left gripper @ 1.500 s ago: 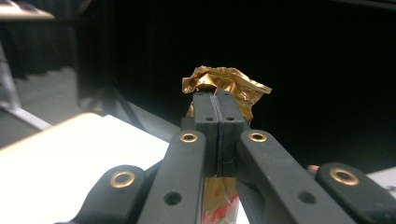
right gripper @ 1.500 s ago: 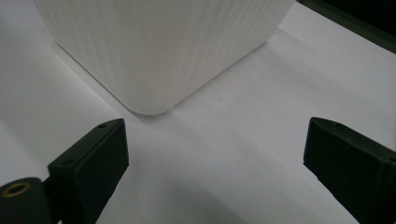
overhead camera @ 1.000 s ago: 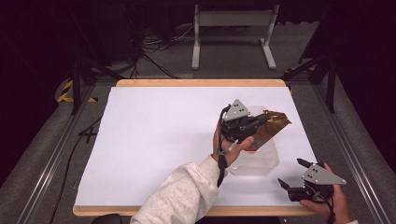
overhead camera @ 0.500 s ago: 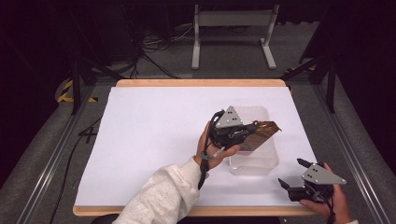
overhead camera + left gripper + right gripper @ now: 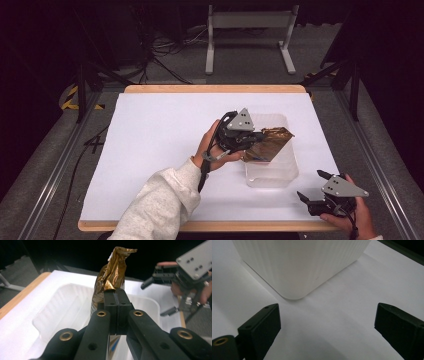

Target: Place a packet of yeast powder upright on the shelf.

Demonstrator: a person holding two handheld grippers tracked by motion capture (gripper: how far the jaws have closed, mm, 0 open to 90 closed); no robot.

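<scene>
Right tongs (image 5: 314,192): I see them spread wide, nothing between, near the tabletop's front edge, low over the white paper-covered tabletop (image 5: 160,135).
Tub: translucent white ribbed plastic tub (image 5: 272,172), rounded corners, just beyond my right tongs.
Left tongs (image 5: 115,293): clenched on the crinkled gold foil packet (image 5: 112,275), held above the tub.
Open room: bare paper stretches leftward.

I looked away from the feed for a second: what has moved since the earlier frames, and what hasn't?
The left gripper, shut on the gold foil packet throughout, has drawn back toward the table's middle and a little nearer the person, bringing the packet with it; the packet now hangs over the clear plastic tub. The right gripper stayed open near the front edge of the table, and the tub has not shifted.
</scene>
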